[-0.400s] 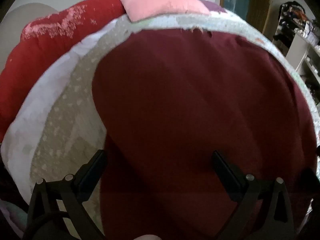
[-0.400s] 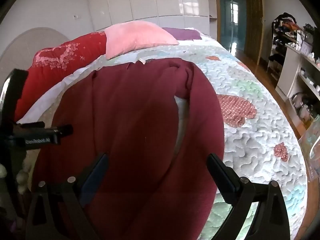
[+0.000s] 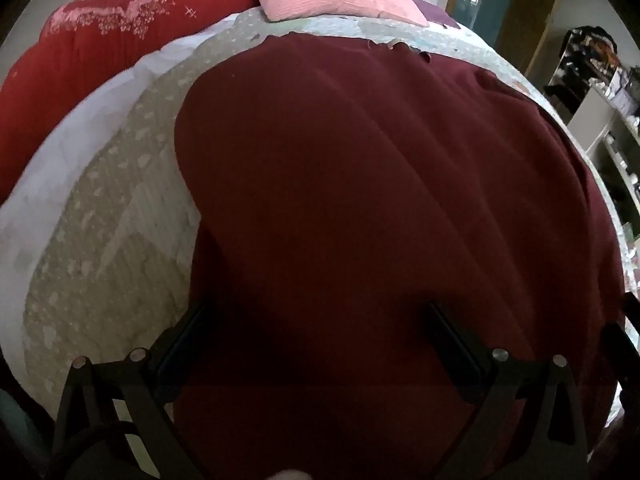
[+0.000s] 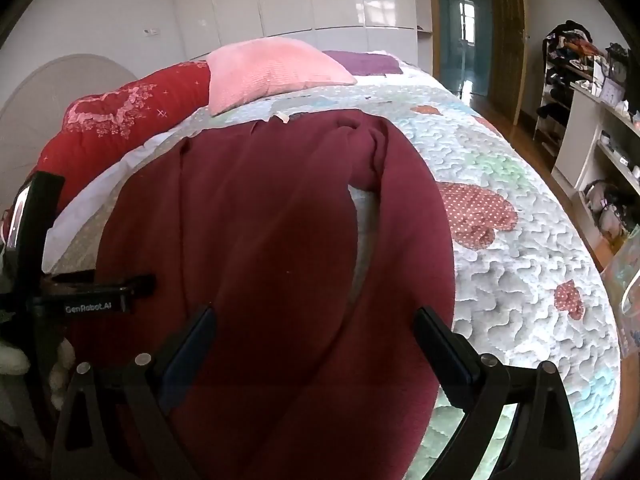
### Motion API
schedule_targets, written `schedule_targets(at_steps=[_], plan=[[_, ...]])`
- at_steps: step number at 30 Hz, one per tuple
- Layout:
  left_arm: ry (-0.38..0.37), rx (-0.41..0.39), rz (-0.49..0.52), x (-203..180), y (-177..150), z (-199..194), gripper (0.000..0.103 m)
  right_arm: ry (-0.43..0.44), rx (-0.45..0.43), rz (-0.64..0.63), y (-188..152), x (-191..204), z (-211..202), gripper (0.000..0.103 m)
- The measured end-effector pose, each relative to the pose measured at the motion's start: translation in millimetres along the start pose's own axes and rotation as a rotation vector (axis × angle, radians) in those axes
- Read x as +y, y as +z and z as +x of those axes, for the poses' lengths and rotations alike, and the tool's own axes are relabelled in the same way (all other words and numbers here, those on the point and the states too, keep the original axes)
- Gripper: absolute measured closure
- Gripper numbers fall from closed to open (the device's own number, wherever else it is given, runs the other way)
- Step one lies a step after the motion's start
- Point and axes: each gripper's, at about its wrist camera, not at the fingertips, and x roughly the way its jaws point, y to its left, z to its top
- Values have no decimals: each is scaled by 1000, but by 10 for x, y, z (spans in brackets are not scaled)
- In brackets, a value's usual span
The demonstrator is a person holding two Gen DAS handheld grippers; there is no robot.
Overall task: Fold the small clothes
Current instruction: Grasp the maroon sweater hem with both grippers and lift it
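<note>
Progress: hardly begun, I'd judge; the maroon garment [image 4: 256,248] lies spread flat on the bed, one long part, seemingly a sleeve [image 4: 416,216], curving down its right side with a sliver of quilt showing between it and the body; no fold visible yet; all the folding is left
Left hand-held gripper [image 3: 316,332]: jaws wide apart, nothing between the pads; hovering over the near part of the garment, by its left edge
Right hand-held gripper [image 4: 314,338]: jaws wide apart too, empty; poised above the cloth beside the sleeve
Garment: soft, matte, thick-looking knit or fleece; shallow diagonal creases; a small pale tag at the far hem
Quilt [image 4: 520,280]: puckered stitching, pale, with dotted red heart patches
Pillows: pink ribbed pillow [image 4: 272,68]; red embroidered cushion [image 4: 120,120]
</note>
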Motion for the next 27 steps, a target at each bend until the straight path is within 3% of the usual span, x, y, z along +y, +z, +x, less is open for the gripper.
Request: schedule_targets(at_steps=[9,14,16,18,21,25,27], plan=[[-31,31,5,28,83,-102,0,3,4,1,-38,85,-10,3],[-44,6,-15,97,15,-274,11,8,-6,-12,-18,139,-67,3],[-46,-17,-29,149,-11,-381,21,14,-10,-24,-1,187,-96,3],[-57,-46,-66,284,-31,-519,22,24,-11,-42,29,252,-112,3],[-47,-95,-135,529,-52,-719,22,94,-10,-100,144,433,-120,3],[13,-154,-176,766,-115,-930,22,257,34,-194,333,768,26,10],[41,-180,-190,859,-155,-1018,22,278,68,-235,380,933,200,15]])
